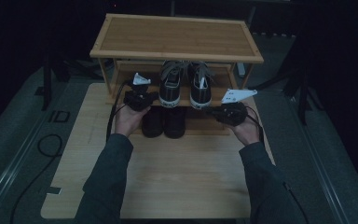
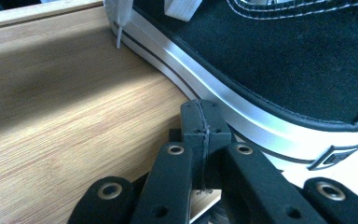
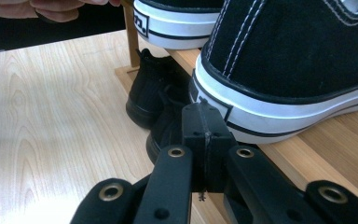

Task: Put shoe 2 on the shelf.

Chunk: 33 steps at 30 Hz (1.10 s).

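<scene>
A pair of black canvas sneakers with white rubber soles is seen at the upper centre of the high view, set side by side on the middle shelf (image 1: 121,79) of a wooden shoe rack (image 1: 177,39), heels toward the person. The left sneaker (image 1: 170,86) and the right sneaker (image 1: 200,88) lie just beside each other.

The left gripper (image 1: 137,99) is held left of centre in the high view, just beside the heel of the left sneaker. In the left gripper view its jaws are seen pressed fully together at the lower centre of the frame, with nothing between them; the tips lie against, or just short of, the white sole band of the left sneaker (image 2: 279,70), which fills the upper right. Contact cannot be told for certain.

The right gripper (image 1: 232,112) is held right of centre in the high view, near the heel of the right sneaker. In the right gripper view its jaws are likewise closed on nothing, the tips just at the heel of the right sneaker (image 3: 298,60) in the upper right of the frame.

Below the sneakers, a pair of black shoes (image 1: 164,122) is noted on the lowest level of the rack, at the centre of the high view. The rack stands on a light wooden tabletop (image 1: 168,177).
</scene>
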Each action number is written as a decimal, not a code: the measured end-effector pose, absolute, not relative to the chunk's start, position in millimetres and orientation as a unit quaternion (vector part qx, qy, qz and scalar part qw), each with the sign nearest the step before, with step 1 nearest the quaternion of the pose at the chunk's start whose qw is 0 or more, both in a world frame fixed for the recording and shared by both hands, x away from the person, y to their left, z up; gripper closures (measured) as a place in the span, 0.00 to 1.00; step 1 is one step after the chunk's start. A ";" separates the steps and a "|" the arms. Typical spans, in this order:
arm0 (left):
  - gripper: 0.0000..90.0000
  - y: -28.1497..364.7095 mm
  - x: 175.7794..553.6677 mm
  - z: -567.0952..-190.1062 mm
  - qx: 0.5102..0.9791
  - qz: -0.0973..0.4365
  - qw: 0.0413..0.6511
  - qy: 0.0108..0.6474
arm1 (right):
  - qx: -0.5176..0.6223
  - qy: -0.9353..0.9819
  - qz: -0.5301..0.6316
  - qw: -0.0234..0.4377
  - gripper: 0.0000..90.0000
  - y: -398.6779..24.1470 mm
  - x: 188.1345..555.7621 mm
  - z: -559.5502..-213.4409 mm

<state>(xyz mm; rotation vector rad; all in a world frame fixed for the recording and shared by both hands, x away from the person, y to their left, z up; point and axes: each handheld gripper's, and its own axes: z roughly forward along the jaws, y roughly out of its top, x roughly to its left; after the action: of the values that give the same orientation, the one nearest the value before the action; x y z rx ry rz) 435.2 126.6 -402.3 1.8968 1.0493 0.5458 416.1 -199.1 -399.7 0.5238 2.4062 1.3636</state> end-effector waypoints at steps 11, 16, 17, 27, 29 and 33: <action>1.00 126.5 435.4 -401.8 0.763 0.219 0.437 0.424 | 0.197 0.840 0.478 0.162 1.00 -209.1 419.1 -401.5; 1.00 126.4 435.4 -401.7 0.764 0.219 0.435 0.423 | 0.200 0.839 0.481 0.158 1.00 -210.0 420.2 -402.6; 1.00 126.3 435.4 -401.6 0.764 0.219 0.435 0.423 | 0.198 0.840 0.481 0.158 1.00 -208.3 420.5 -402.6; 1.00 124.6 435.4 -400.6 0.764 0.223 0.432 0.424 | 0.198 0.841 0.480 0.155 1.00 -206.7 422.5 -402.1; 1.00 124.5 435.9 -399.6 0.767 0.222 0.427 0.424 | 0.199 0.840 0.481 0.155 1.00 -207.1 422.3 -402.4; 1.00 124.8 436.0 -399.5 0.768 0.222 0.428 0.422 | 0.198 0.841 0.479 0.158 0.99 -206.5 421.6 -402.0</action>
<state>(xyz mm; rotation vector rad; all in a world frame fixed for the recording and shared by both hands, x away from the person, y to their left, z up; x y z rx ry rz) 436.0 124.8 -399.5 1.9173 1.0546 0.5536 421.6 -206.5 -402.0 0.5654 2.4040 1.3693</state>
